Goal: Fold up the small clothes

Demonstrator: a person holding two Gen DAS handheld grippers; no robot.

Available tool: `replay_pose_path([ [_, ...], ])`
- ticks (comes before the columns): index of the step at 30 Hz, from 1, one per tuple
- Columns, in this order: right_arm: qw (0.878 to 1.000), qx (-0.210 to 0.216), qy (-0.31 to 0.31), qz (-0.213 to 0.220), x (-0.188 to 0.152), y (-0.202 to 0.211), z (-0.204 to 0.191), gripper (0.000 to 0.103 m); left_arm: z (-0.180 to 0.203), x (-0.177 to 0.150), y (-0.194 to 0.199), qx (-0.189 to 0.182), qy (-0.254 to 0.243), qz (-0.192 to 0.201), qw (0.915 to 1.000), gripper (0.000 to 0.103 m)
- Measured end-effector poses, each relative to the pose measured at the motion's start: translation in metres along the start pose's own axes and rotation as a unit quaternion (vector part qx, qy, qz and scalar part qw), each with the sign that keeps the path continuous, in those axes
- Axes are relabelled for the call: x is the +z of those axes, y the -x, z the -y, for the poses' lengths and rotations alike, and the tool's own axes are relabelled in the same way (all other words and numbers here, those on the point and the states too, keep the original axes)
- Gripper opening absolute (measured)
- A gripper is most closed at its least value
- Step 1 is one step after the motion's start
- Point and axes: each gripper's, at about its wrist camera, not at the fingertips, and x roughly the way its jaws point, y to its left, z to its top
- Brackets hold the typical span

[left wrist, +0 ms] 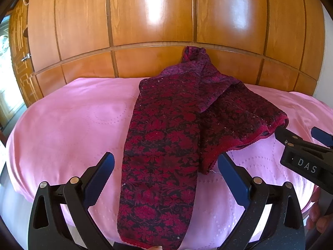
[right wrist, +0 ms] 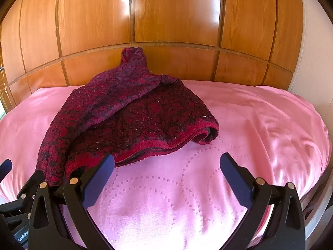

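A dark red and black floral knit garment (left wrist: pixel 166 137) lies on the pink cloth (left wrist: pixel 68 125). One long strip of it runs toward the near edge, and the rest is bunched to the right, with its far end propped against the wooden panels. In the right wrist view the garment (right wrist: pixel 129 120) is a folded heap with a red hem. My left gripper (left wrist: pixel 166 179) is open, its fingers on either side of the long strip. My right gripper (right wrist: pixel 166 179) is open over bare pink cloth (right wrist: pixel 260 125), just right of the hem. The right gripper (left wrist: pixel 299 137) also shows at the left wrist view's right edge.
Glossy wooden panels (left wrist: pixel 145 20) rise directly behind the pink-covered surface. A door with a handle (left wrist: pixel 26 57) stands at the far left. A person's hand (left wrist: pixel 316 214) shows at the lower right. The other gripper's body (right wrist: pixel 12 204) sits at the right wrist view's lower left.
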Motion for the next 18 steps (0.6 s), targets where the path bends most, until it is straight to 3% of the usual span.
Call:
replay_pose_path([
  [18, 1.000, 0.001, -0.003, -0.001, -0.0016, -0.0007, -0.0005, 0.101, 0.0051, -0.0001, -0.0028, -0.003, -0.009, -0.009, 0.9999, 0.098],
])
